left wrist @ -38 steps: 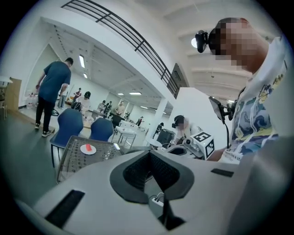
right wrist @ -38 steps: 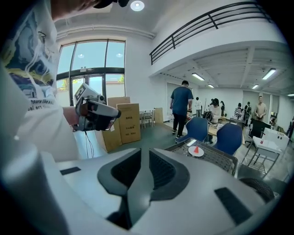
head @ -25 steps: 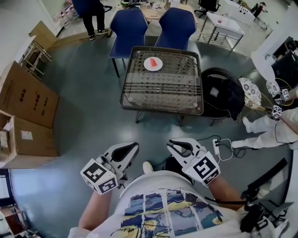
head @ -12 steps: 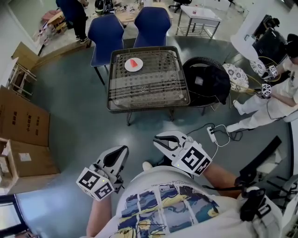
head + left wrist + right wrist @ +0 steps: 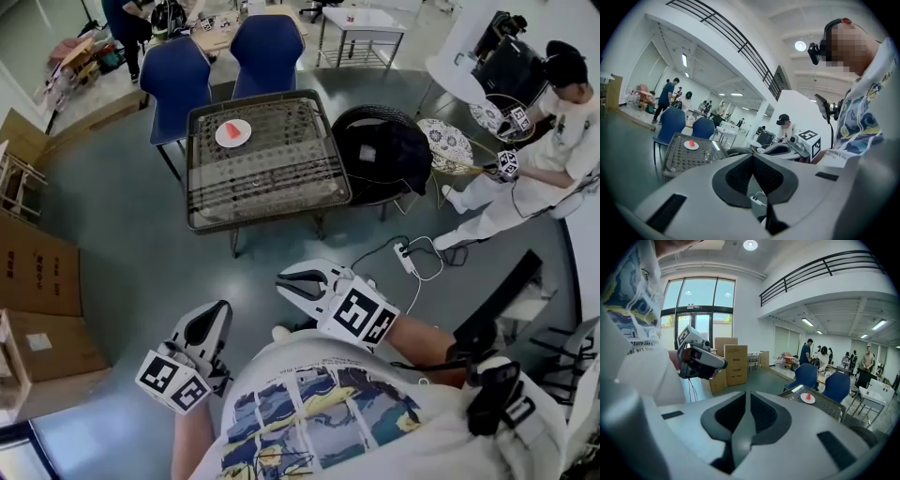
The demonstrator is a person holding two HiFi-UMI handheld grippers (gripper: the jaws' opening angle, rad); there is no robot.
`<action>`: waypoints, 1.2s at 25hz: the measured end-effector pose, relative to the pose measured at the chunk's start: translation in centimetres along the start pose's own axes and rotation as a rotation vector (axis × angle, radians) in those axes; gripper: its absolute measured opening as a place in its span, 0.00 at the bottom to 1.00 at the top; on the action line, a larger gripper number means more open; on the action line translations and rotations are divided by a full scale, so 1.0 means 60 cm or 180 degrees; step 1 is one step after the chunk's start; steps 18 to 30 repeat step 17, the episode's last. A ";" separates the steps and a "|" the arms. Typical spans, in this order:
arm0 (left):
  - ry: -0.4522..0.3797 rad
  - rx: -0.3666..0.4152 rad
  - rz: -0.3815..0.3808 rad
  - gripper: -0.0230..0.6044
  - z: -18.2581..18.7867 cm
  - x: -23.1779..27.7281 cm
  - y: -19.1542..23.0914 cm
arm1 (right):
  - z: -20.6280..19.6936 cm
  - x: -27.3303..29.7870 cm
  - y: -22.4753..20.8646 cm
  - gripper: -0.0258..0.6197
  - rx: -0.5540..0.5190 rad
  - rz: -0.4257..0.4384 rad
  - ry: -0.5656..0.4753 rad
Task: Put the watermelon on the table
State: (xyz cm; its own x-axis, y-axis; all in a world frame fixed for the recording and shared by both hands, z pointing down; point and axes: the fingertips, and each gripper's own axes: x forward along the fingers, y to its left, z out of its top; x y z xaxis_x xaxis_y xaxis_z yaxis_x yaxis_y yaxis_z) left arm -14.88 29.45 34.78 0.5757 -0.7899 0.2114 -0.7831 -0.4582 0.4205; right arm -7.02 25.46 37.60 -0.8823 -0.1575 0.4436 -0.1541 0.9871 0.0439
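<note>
While standing well back from the counter (image 5: 272, 183), with left gripper (image 5: 218, 307) and right gripper (image 5: 281, 279) fingers pressed together on nothing, note watermelon (image 5: 231, 128) on plate (image 5: 243, 138) near counter's far edge; keep both clear of its rim.

watermelon (image 5: 232, 128): red, upper left
plate (image 5: 243, 139): white
table (image 5: 272, 178): dark see-thru top, dotted rows
chairs (image 5: 175, 80): blue, top of frame
floor (image 5: 122, 234): grey-blue
boxes (image 5: 37, 272): brown cardbd, left edge
left gripper (image 5: 210, 315): pale grey, blk pads; blk/wht marker cube
right gripper (image 5: 287, 281): same cols
shirt (image 5: 319, 422): white w/ blue-yellow print, bottom
</note>
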 end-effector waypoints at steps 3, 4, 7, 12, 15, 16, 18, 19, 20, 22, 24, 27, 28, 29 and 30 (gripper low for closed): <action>0.0005 0.0008 0.0002 0.05 -0.001 -0.003 -0.003 | 0.002 -0.002 0.004 0.10 -0.0009 0.0006 0.0002; 0.0004 0.0012 0.0003 0.05 -0.002 -0.005 -0.003 | 0.002 -0.002 0.005 0.10 -0.0014 0.0007 0.0003; 0.0001 0.0021 0.0007 0.05 -0.005 -0.007 -0.005 | 0.000 -0.002 0.009 0.10 -0.0031 0.0017 0.0005; -0.0009 0.0007 0.0003 0.05 -0.009 -0.009 -0.007 | -0.001 -0.001 0.015 0.10 -0.0035 0.0039 0.0015; -0.0001 -0.0009 0.0013 0.05 -0.011 -0.010 -0.007 | 0.000 -0.002 0.016 0.10 -0.0045 0.0039 0.0033; 0.0001 -0.0013 0.0016 0.05 -0.012 -0.011 -0.008 | 0.000 -0.003 0.015 0.10 -0.0054 0.0035 0.0050; 0.0003 -0.0017 0.0019 0.05 -0.012 -0.013 -0.008 | 0.000 -0.003 0.015 0.10 -0.0063 0.0028 0.0070; 0.0003 -0.0017 0.0019 0.05 -0.012 -0.013 -0.008 | 0.000 -0.003 0.015 0.10 -0.0063 0.0028 0.0070; 0.0003 -0.0017 0.0019 0.05 -0.012 -0.013 -0.008 | 0.000 -0.003 0.015 0.10 -0.0063 0.0028 0.0070; 0.0003 -0.0017 0.0019 0.05 -0.012 -0.013 -0.008 | 0.000 -0.003 0.015 0.10 -0.0063 0.0028 0.0070; 0.0003 -0.0017 0.0019 0.05 -0.012 -0.013 -0.008 | 0.000 -0.003 0.015 0.10 -0.0063 0.0028 0.0070; 0.0003 -0.0017 0.0019 0.05 -0.012 -0.013 -0.008 | 0.000 -0.003 0.015 0.10 -0.0063 0.0028 0.0070; 0.0003 -0.0017 0.0019 0.05 -0.012 -0.013 -0.008 | 0.000 -0.003 0.015 0.10 -0.0063 0.0028 0.0070; 0.0003 -0.0017 0.0019 0.05 -0.012 -0.013 -0.008 | 0.000 -0.003 0.015 0.10 -0.0063 0.0028 0.0070; 0.0003 -0.0017 0.0019 0.05 -0.012 -0.013 -0.008 | 0.000 -0.003 0.015 0.10 -0.0063 0.0028 0.0070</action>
